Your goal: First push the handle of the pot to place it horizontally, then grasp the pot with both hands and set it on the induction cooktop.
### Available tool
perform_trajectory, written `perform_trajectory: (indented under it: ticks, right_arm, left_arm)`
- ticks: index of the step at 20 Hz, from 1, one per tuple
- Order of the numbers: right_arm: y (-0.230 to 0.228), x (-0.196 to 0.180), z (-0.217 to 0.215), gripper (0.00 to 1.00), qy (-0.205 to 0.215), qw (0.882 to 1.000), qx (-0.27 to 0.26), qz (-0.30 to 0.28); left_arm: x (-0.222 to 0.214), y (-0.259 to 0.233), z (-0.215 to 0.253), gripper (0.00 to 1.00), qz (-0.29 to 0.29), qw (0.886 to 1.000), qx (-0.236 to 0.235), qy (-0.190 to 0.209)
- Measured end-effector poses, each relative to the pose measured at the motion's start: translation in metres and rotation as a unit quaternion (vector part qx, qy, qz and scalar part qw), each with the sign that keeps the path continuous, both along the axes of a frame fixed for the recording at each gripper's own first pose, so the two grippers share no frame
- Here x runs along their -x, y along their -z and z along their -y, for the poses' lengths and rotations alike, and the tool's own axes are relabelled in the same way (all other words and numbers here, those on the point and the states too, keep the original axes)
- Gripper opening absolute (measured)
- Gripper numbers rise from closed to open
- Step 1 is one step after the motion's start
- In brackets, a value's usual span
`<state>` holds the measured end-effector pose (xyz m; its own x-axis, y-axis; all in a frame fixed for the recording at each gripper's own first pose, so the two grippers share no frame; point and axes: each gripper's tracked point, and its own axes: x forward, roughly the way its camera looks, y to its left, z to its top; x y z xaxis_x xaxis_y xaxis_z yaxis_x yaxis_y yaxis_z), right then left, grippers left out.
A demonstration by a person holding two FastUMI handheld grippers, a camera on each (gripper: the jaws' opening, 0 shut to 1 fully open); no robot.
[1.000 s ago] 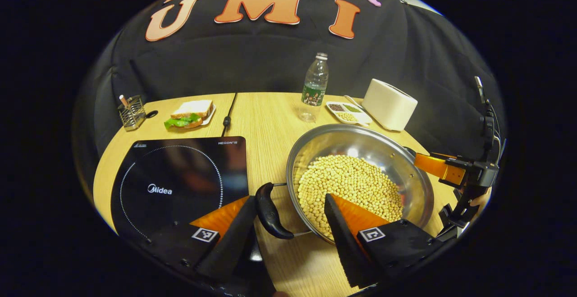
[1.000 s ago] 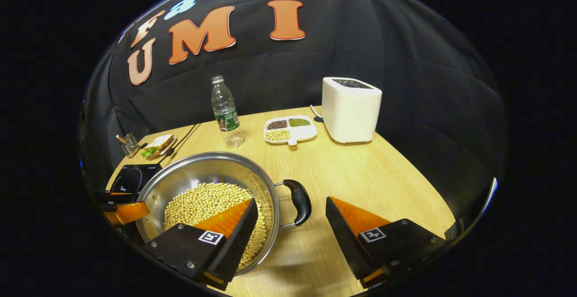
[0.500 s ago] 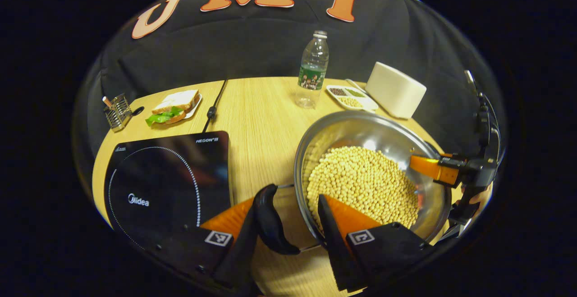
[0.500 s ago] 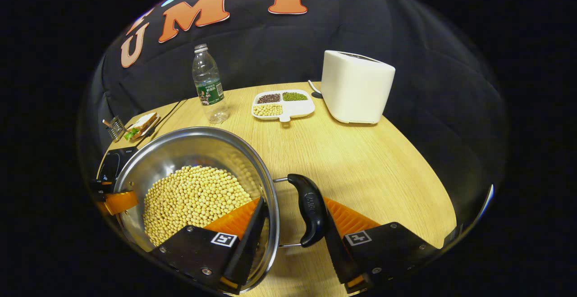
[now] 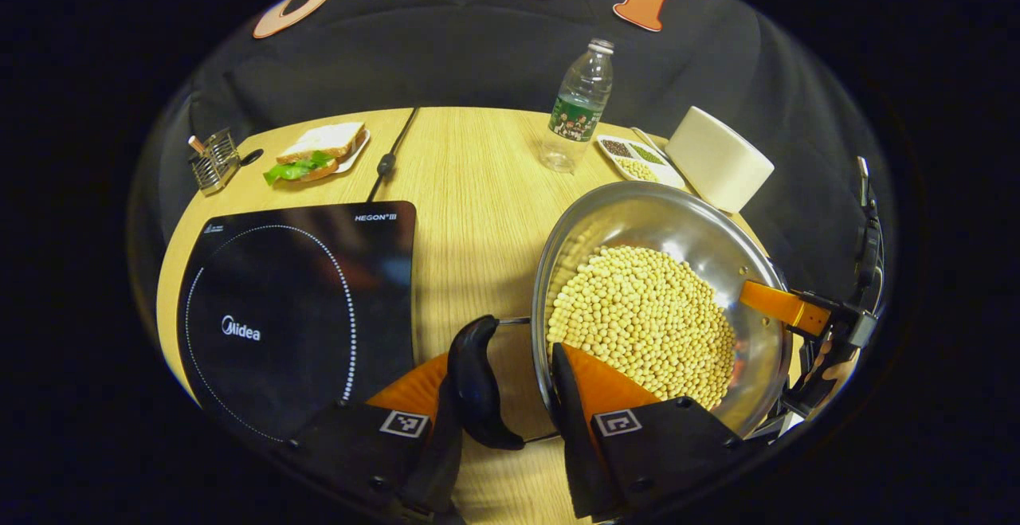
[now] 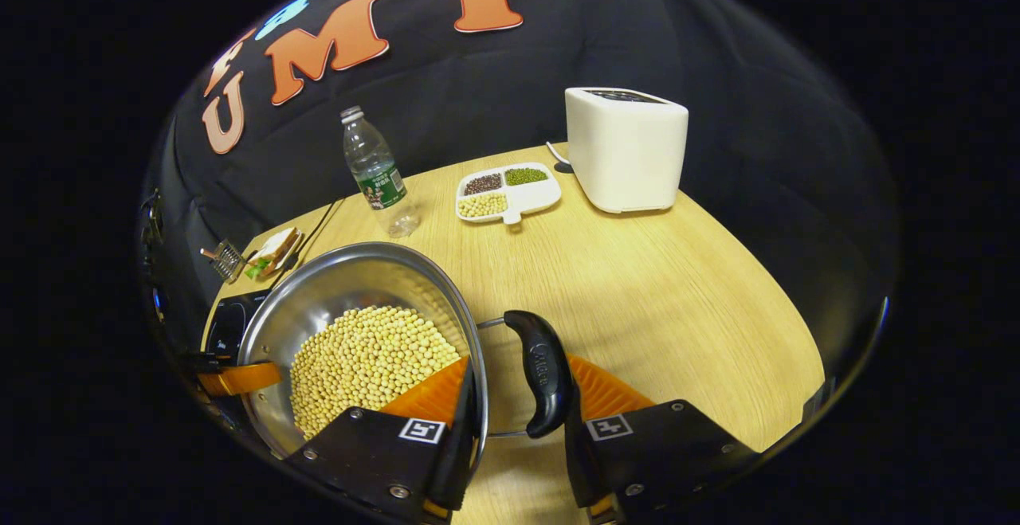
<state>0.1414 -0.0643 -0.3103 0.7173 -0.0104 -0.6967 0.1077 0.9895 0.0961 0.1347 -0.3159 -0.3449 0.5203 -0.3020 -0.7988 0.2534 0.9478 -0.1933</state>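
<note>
Wooden table (image 5: 478, 174) carries the cooktop (image 5: 295, 302) on the left; right of it, clear of its glass, is the pot (image 5: 661, 214) of soybeans (image 5: 645, 318). Left gripper (image 5: 510, 397) pinches the pot's near handle (image 5: 474, 378) and rim. Right gripper (image 6: 518, 405) likewise clamps the opposite handle (image 6: 542, 370) and rim.

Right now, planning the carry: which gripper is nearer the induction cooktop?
Left. The left gripper grips the pot's cooktop-side handle beside the induction cooktop; the right gripper holds the far handle.
</note>
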Motion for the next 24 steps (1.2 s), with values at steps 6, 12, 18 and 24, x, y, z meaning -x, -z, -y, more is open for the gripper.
perform_trajectory:
  ticks: [6, 12, 18, 24]
  right_arm:
    - [-0.042, -0.002, -0.038, 0.49, -0.02, 0.999, -0.013, 0.022]
    - [-0.075, -0.007, -0.095, 0.5, -0.052, 0.998, -0.026, 0.035]
    - [-0.089, -0.009, -0.161, 0.5, -0.084, 0.995, -0.032, 0.038]
    - [-0.088, -0.009, -0.23, 0.5, -0.113, 0.992, -0.049, 0.031]
  left_arm:
    - [0.001, -0.048, -0.034, 0.6, 0.012, 1.0, 0.003, -0.017]
    - [0.003, -0.089, -0.089, 0.6, 0.03, 0.998, -0.008, -0.046]
    - [0.014, -0.114, -0.158, 0.61, 0.026, 0.996, -0.019, -0.083]
    - [0.016, -0.113, -0.227, 0.6, 0.028, 0.993, -0.03, -0.112]
